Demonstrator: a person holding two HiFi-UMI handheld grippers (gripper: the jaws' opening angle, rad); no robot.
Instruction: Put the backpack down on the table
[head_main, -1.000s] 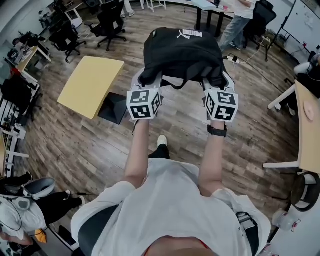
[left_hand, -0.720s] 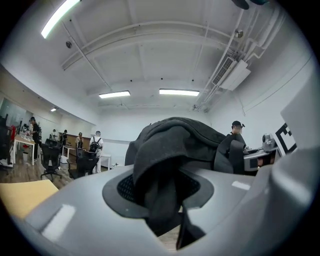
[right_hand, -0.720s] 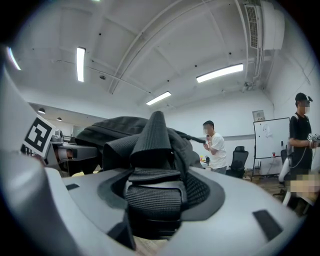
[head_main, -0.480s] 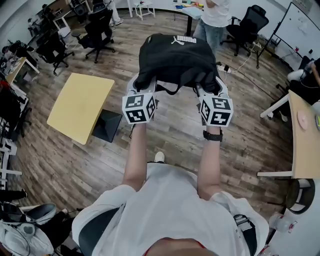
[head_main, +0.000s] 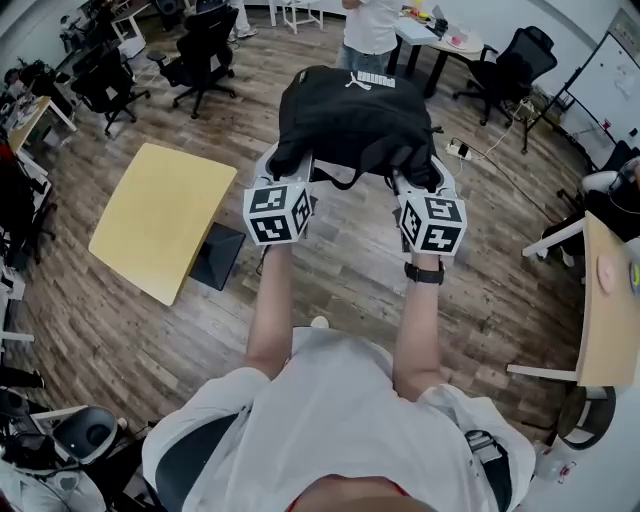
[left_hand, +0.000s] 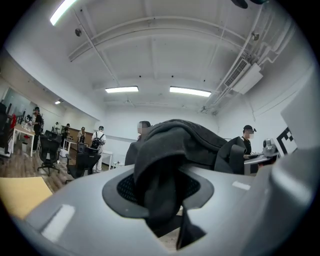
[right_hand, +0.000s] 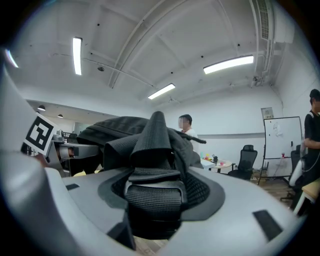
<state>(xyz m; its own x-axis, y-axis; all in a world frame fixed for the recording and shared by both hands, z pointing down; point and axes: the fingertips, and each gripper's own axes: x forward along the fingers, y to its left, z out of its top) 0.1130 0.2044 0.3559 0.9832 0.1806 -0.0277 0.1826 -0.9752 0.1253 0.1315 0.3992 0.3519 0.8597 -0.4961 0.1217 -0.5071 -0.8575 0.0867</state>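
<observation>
Black Puma backpack (head_main: 355, 115) is up in the air, out in front of the person, hanging between both grippers over the wood-plank floor (head_main: 340, 285). Not on any table.

Left gripper (head_main: 287, 168): jaws partly closed, pinching a bunched fold of the bag's black fabric.

Right gripper (head_main: 422, 172): jaws set wider, clamped on a thick folded webbing strap (right_hand: 150, 192) of the bag.

Both grippers point roughly level, marker cubes facing the head camera.

Yellow table (head_main: 165, 215) with a black base (head_main: 218, 255) sits down-left in the head view, well apart from the bag.

A second table edge (head_main: 608, 300) is at far right. Office chairs (head_main: 205, 45) and a standing person (head_main: 372, 25) are beyond the bag.
</observation>
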